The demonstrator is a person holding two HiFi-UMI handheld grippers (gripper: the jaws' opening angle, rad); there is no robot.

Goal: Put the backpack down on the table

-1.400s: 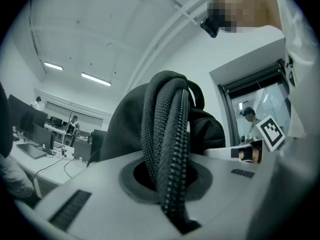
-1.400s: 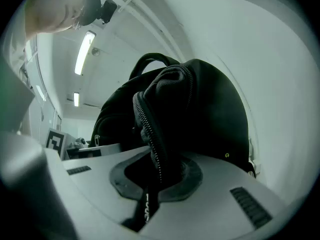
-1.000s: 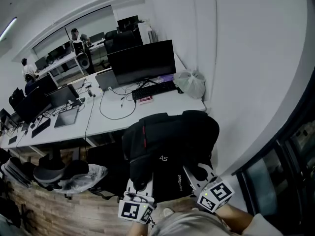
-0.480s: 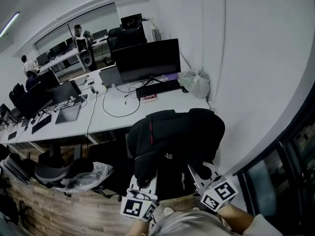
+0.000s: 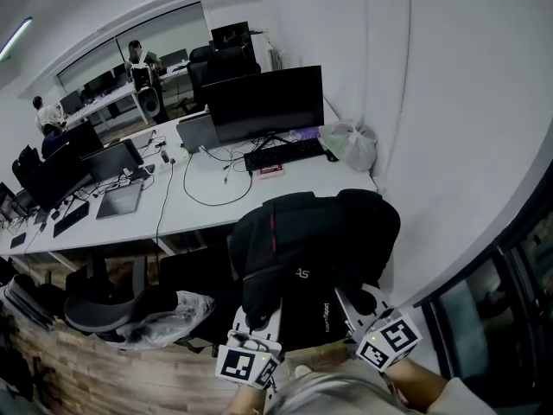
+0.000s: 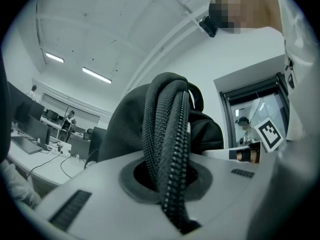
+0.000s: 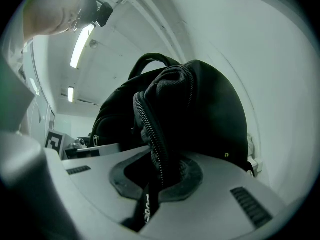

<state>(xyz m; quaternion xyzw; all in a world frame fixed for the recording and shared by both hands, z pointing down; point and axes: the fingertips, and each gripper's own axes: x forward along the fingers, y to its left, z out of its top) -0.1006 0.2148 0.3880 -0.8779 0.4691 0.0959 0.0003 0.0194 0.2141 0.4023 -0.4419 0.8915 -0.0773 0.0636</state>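
The black backpack (image 5: 315, 249) was held at the near edge of the table (image 5: 207, 210), by its right corner; contact with the tabletop could not be judged. The left gripper (image 5: 262, 318) was clamped narrowly on a zippered fold of the backpack, and the right gripper (image 5: 359, 301) was clamped on another zippered edge.

The backpack (image 5: 315, 249) hides part of the table (image 5: 216, 206) along its near edge; the plastic bag (image 5: 352, 145) has unclear contents; 2 distant people (image 5: 138, 54) are tiny.
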